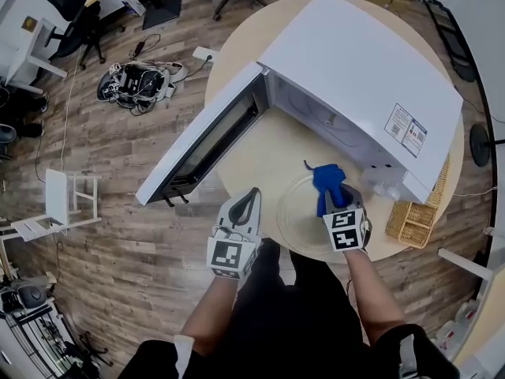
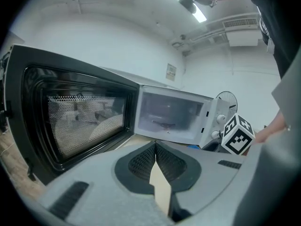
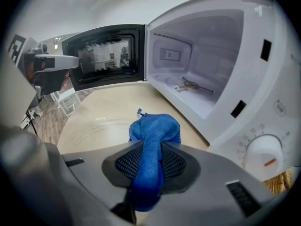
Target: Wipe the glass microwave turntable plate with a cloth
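The clear glass turntable plate (image 1: 304,212) lies on the round wooden table in front of the open microwave (image 1: 371,77). My right gripper (image 1: 332,196) is shut on a blue cloth (image 1: 327,178), which bunches out past its jaws just above the plate (image 3: 94,126). In the right gripper view the cloth (image 3: 155,133) hangs over the plate's far side. My left gripper (image 1: 245,210) is shut with nothing in it, at the table's near edge, left of the plate. The left gripper (image 2: 155,149) points toward the microwave door.
The microwave door (image 1: 209,136) swings open to the left, over the table edge. A wicker basket (image 1: 410,221) sits at the right, beside the microwave. Cables and gear (image 1: 138,81) and a white stool (image 1: 67,200) are on the floor at left.
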{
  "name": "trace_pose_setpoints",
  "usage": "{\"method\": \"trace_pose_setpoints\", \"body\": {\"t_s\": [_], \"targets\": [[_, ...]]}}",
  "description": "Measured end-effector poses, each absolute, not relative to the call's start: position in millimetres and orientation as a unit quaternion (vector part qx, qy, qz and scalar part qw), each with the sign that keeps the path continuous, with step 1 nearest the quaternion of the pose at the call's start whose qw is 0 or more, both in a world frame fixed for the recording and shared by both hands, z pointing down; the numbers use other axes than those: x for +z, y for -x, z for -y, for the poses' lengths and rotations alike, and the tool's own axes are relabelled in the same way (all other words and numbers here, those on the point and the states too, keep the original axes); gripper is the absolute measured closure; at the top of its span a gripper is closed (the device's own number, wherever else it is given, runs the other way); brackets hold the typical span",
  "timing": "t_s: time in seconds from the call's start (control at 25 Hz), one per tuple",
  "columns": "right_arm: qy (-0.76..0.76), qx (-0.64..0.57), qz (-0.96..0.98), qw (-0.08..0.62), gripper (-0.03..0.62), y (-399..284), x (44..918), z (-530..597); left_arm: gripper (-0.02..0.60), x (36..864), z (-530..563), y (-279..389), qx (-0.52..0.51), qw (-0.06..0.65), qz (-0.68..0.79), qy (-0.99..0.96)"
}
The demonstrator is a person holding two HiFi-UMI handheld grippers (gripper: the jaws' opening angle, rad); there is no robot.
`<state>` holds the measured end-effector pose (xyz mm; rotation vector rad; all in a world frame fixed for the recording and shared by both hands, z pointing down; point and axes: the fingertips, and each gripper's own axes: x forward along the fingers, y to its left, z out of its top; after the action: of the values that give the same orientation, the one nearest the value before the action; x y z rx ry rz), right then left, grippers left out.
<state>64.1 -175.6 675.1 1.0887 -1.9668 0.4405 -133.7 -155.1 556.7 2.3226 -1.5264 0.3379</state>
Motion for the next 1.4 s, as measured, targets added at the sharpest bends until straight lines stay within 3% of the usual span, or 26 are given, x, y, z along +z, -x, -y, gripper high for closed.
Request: {"method": "trace_pose_setpoints", "body": {"t_s": [0.6, 1.4], "targets": [[-0.47, 0.143, 0.758, 0.429, 0.503, -110, 667, 173, 0.575, 546, 156, 114, 0.121, 0.161, 0.512, -0.835], [-0.397, 0.181, 0.827, 0.355, 0.505, 17, 639, 120, 0.575, 549, 123, 145, 0.135, 0.153, 0.483, -0.852]]}}
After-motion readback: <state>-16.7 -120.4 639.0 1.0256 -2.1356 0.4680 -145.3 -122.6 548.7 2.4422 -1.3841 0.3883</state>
